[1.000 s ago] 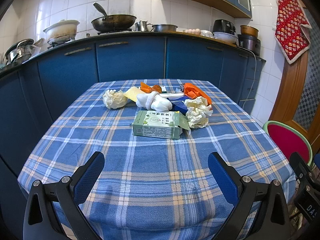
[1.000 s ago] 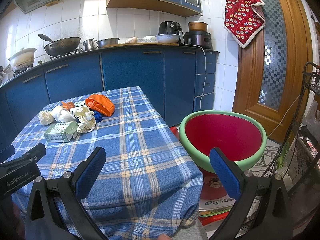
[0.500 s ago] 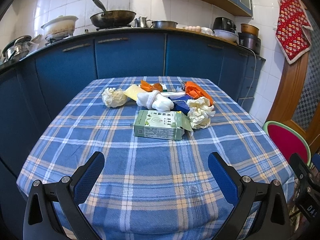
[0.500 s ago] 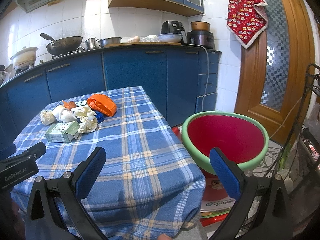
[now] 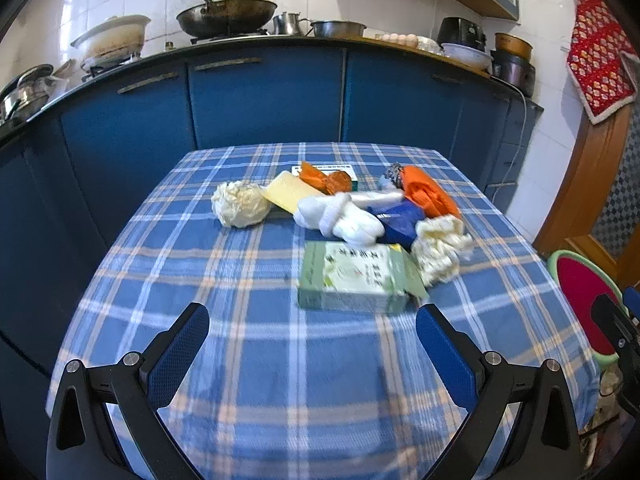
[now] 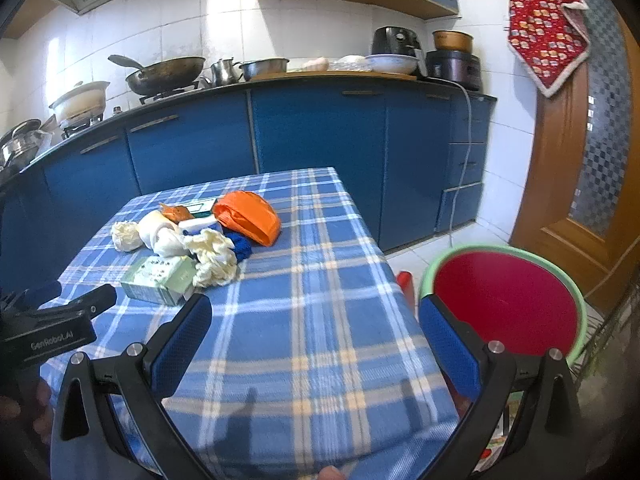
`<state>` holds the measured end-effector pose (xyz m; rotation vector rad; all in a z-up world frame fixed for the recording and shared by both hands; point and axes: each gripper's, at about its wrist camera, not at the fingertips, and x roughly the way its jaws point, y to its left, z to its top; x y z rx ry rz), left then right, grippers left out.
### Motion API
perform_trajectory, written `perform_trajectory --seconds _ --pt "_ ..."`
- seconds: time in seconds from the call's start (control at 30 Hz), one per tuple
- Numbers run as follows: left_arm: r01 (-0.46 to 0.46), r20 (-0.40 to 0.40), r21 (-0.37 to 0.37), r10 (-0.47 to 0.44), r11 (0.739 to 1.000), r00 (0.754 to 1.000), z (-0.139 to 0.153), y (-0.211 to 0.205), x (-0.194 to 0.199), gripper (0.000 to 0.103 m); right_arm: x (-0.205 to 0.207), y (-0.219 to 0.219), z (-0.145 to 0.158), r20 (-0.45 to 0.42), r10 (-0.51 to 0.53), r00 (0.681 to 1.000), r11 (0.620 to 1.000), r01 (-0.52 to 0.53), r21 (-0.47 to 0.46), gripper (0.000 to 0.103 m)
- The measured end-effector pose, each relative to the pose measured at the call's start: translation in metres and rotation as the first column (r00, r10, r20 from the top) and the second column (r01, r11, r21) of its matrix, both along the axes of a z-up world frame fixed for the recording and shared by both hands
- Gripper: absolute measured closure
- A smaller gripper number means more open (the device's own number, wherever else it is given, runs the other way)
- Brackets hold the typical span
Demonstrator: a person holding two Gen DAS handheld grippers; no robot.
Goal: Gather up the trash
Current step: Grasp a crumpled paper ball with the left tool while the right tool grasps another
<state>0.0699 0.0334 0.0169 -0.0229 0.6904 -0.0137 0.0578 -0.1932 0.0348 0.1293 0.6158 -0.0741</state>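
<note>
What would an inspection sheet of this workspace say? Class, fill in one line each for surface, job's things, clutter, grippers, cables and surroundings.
Surface: table under a blue plaid tablecloth, flat.
Job's things: trash heaped at the far end: green carton, crumpled paper ball, white wad, orange bag; red basin beside the table's right edge.
Clutter: nothing seen on the table apart from the trash.
Grippers: left gripper open, short of the carton; right gripper open, empty.
Cables: white cord hanging down the cabinets.
Surroundings: blue cabinets, wok on the stove, wooden door.
</note>
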Motion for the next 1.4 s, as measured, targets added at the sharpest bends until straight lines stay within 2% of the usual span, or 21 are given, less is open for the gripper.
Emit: perform_trajectory --seconds 0.17,0.43,0.7,0.93,1.07,1.17,1.3,1.4 --pt "-0.009 -0.024 0.016 0.01 1.0 1.0 0.005 0.013 0.028 0.0 0.025 0.007 0.004 -0.02 0.048 0.999 0.999 -0.048 0.011 0.001" --pt "-0.031 -0.054 0.074 0.035 0.997 0.998 0.009 0.037 0.073 0.0 0.071 0.023 -0.003 -0.099 0.099 0.99 0.995 -0.095 0.043 0.001" --pt "-0.032 -0.12 0.063 0.04 0.997 0.992 -0.001 0.067 0.132 0.001 0.111 0.039 -0.017 -0.168 0.121 0.978 0.991 -0.11 0.076 0.001" --pt "-0.005 -0.175 0.064 0.016 0.998 0.984 -0.019 0.078 0.171 0.001 0.139 0.051 -0.037 -0.24 0.147 0.96 0.988 -0.129 0.09 0.018" --pt "0.026 -0.21 0.058 -0.013 0.998 0.978 -0.031 0.078 0.189 0.004 0.149 0.053 -0.045 -0.259 0.151 0.954 0.987 -0.13 0.095 0.023" --pt "0.043 -0.228 0.045 -0.032 0.998 0.973 -0.036 0.078 0.196 0.012 0.153 0.056 -0.049 -0.266 0.153 0.952 0.987 -0.133 0.091 0.031" --pt "0.063 -0.258 0.009 -0.059 0.998 0.964 -0.043 0.078 0.204 0.03 0.16 0.06 -0.054 -0.286 0.179 0.941 0.982 -0.155 0.104 0.055" --pt "0.074 -0.26 -0.009 -0.074 0.997 0.963 -0.046 0.078 0.204 0.041 0.162 0.062 -0.053 -0.285 0.194 0.939 0.979 -0.169 0.111 0.063"
